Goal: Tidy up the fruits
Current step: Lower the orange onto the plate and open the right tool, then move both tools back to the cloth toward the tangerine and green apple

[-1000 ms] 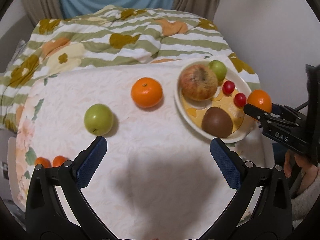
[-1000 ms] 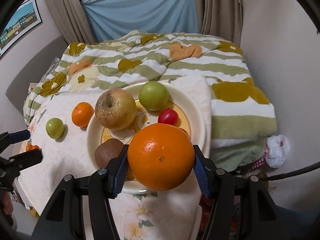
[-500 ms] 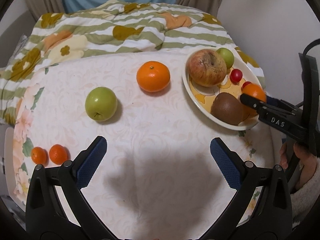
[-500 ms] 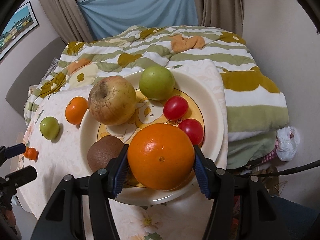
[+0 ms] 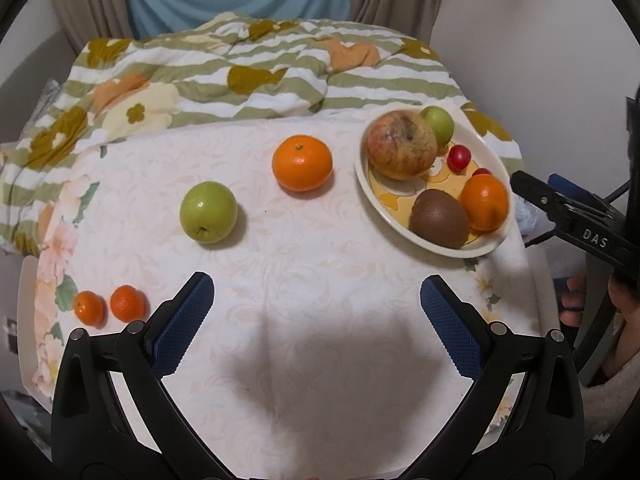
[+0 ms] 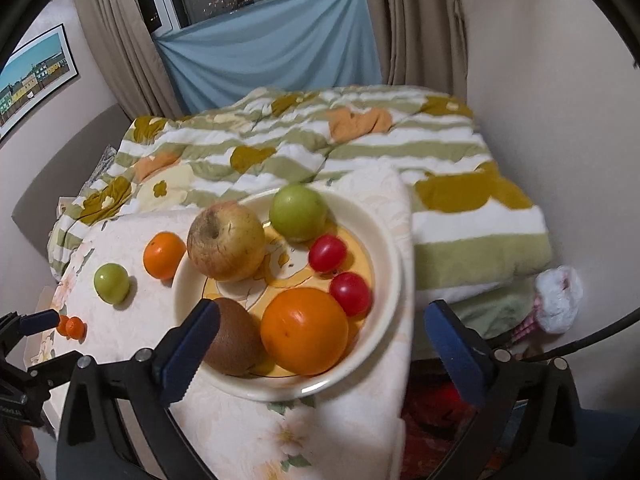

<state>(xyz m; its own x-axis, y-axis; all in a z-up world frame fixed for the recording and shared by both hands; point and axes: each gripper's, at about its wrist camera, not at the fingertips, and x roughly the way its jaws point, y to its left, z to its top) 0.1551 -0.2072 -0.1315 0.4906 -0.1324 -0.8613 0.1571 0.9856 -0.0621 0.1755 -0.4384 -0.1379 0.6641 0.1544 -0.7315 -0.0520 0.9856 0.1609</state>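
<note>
Six fruits fill the plate (image 6: 394, 264); right gripper (image 6: 320, 334) has just spread wide, releasing the orange (image 6: 304, 330). Next: left gripper (image 5: 316, 312), gaping empty, fetches the green apple (image 5: 208, 212).

Only readable text here is "DAS" in pale capitals, printed on the black arm of the right gripper (image 5: 560, 200) where it pokes in at the right edge of the left wrist view. The same kind of lettering shows on the left gripper's (image 6: 36, 340) body at the lower left of the right wrist view, but it's too small and blurry to make out.
</note>
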